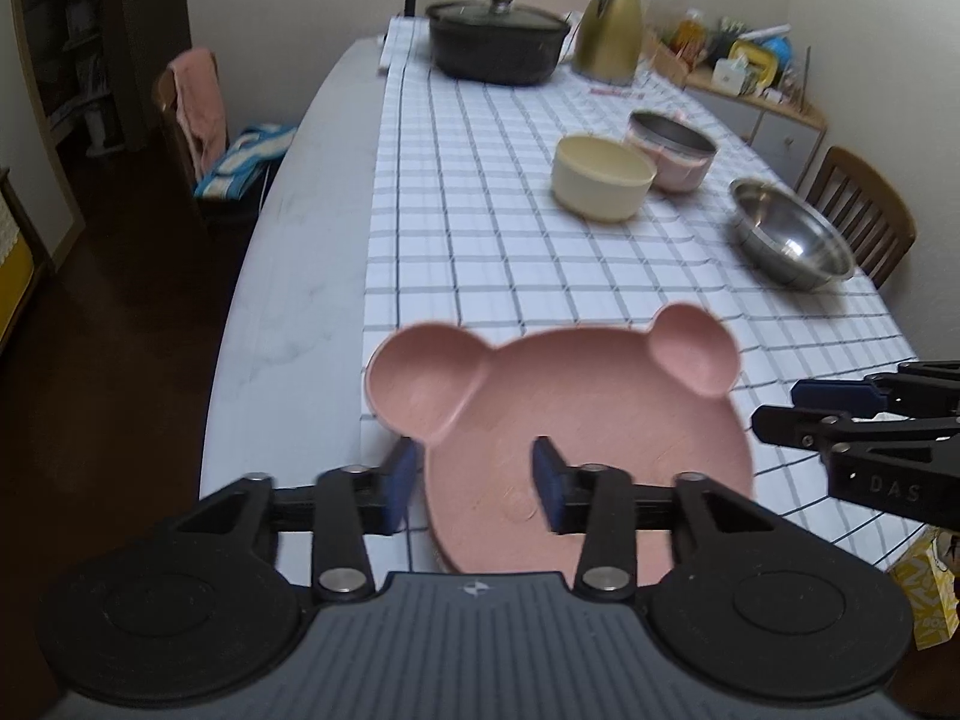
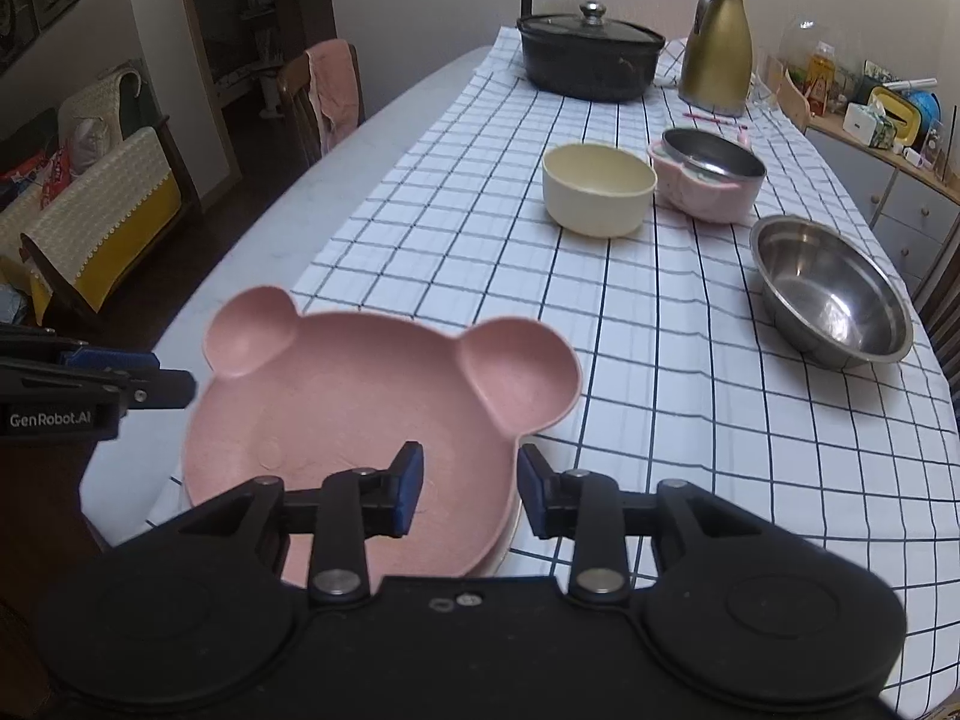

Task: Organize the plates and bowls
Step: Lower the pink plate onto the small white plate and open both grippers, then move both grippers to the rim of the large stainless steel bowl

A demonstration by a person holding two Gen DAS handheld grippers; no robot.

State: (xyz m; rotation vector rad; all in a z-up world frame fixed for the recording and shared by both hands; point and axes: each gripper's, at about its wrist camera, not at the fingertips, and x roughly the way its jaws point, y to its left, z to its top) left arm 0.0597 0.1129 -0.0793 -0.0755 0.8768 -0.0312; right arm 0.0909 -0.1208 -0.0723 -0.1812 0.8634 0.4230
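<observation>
Both my left gripper point(image 1: 474, 483) and right gripper point(image 2: 470, 489) are released over the pink bear plate point(image 2: 360, 414) at lower centre, so I'd back off straight, no nudging.

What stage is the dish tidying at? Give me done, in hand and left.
Done: the pink bear plate lies at the near table edge, seemingly on another plate. In hand: nothing; the left gripper and right gripper are open above it. Left: the cream bowl, the pink bowl with a steel dish in it, and the steel bowl stand apart, unstacked.
</observation>
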